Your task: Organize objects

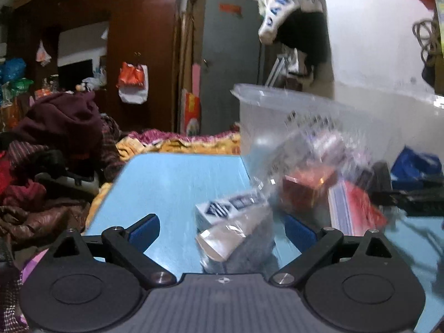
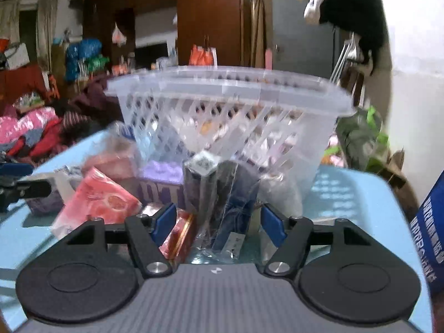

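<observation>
A clear plastic basket [image 2: 227,102] stands on the light blue table [image 1: 172,183]; it also shows in the left wrist view [image 1: 277,116]. My left gripper [image 1: 222,226] is open, its blue pads either side of a clear bag holding a white and blue box [image 1: 230,222]. My right gripper [image 2: 219,220] is open around a dark packet in clear wrap [image 2: 222,194] that stands in front of the basket. A red packet [image 2: 97,202], a purple box [image 2: 161,186] and a red box [image 1: 302,191] lie beside them.
A pile of clothes [image 1: 55,149] lies on the bed left of the table. A blue printed bag [image 2: 427,236] sits at the table's right edge. A grey door [image 1: 230,55] and a white wall are behind.
</observation>
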Demonstrator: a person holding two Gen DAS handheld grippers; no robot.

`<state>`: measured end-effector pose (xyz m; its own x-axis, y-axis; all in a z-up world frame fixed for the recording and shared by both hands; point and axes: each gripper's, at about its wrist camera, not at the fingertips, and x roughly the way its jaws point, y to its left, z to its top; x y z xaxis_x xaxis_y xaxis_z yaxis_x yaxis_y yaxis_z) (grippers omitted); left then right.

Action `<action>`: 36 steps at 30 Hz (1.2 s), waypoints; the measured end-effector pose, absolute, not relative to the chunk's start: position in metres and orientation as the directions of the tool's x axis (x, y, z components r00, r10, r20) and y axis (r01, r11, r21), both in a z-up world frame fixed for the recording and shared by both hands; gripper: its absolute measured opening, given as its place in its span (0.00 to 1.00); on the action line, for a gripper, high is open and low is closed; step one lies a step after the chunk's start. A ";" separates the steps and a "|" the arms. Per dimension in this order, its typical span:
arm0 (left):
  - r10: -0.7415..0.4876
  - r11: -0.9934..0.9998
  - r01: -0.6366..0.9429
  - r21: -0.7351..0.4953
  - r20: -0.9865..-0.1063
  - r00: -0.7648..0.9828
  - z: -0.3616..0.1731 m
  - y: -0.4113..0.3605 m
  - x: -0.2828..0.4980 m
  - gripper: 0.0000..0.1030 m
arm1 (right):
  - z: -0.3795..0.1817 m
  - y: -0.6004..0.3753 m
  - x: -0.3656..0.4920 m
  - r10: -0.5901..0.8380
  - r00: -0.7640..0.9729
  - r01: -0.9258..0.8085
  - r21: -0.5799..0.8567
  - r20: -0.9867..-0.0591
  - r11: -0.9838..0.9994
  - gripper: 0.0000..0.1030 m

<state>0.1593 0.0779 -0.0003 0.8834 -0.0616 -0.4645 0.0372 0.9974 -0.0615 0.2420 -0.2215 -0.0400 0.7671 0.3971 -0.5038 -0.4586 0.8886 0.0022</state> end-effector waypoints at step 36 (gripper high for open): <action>-0.213 0.973 0.191 -0.132 -0.184 0.960 0.009 0.070 0.103 0.62 | -0.023 -0.258 0.191 0.532 0.786 -0.521 0.125 -0.314 0.844 0.36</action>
<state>0.1026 0.0705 0.0087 0.9595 -0.2129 -0.1843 0.1905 0.9728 -0.1321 0.1905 -0.2577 -0.0228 0.7863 0.5320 -0.3143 -0.5213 0.8442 0.1248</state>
